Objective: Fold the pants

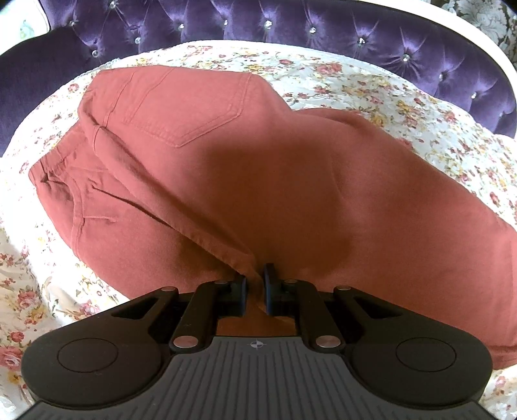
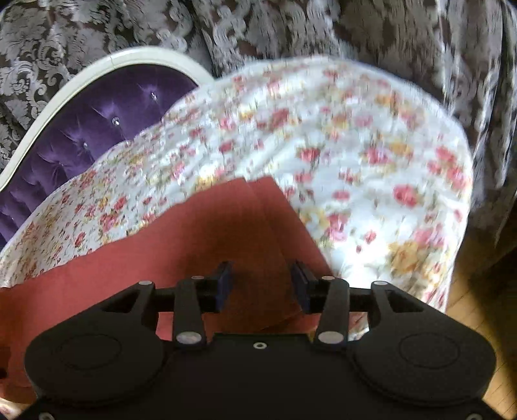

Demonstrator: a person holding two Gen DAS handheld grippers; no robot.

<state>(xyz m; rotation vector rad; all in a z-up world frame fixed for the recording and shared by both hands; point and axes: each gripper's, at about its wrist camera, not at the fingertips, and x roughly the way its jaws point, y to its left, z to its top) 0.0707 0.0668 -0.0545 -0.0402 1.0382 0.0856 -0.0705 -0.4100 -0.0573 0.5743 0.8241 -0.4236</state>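
Rust-red pants [image 1: 226,168] lie on a floral bedspread [image 1: 387,97], folded lengthwise, back pocket up and waistband at the left. My left gripper [image 1: 256,284] is shut on the pants' near folded edge, with cloth pinched between the blue pads. In the right wrist view the leg ends of the pants [image 2: 226,232] lie flat. My right gripper [image 2: 263,284] is open, its fingers [image 2: 224,284] apart just above the leg ends, with nothing between them.
A purple tufted headboard [image 1: 290,26] with a white frame runs behind the bed. In the right wrist view the bed's corner [image 2: 452,194] drops off to a patterned curtain [image 2: 420,38] and wooden floor [image 2: 478,307].
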